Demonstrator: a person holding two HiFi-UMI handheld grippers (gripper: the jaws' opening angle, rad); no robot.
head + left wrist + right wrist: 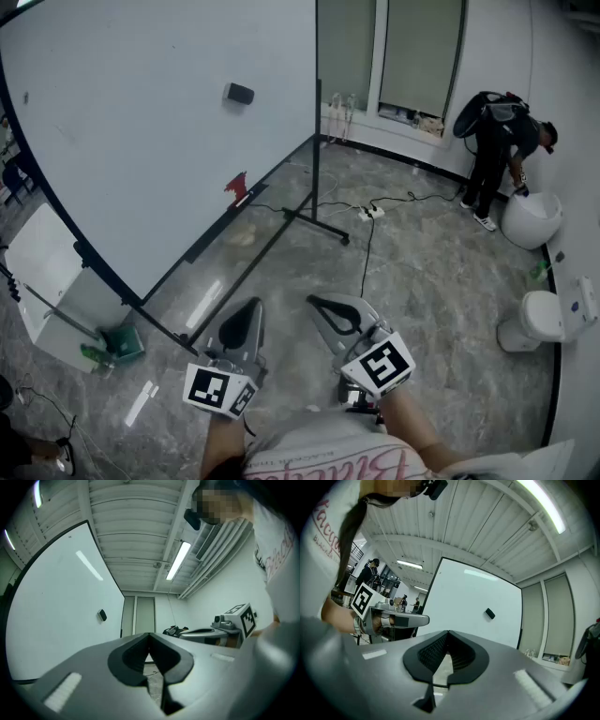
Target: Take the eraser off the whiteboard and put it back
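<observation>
Black and small, the eraser [239, 93] sits on the whiteboard [141, 159], high on its white face and close to the right edge. Nothing touches it. Both tools are held low in front of the person, well apart from the board and side by side. The left tool [249, 309] has its jaws closed tip to tip with nothing between them. The right tool [319, 304] is likewise closed and empty, its tips meeting in its own view.

In the head view the eraser lies far above both tools, nearly in line with the left one. In the left gripper view the eraser [102, 615] shows up and to the left of the jaw tips. In the right gripper view it [489, 613] shows up and to the right of them.

A red object [235, 185] rests at the board's lower rail, below the eraser. A power strip [373, 212] lies on the grey floor, and a person [497, 155] bends over by the far wall.
</observation>
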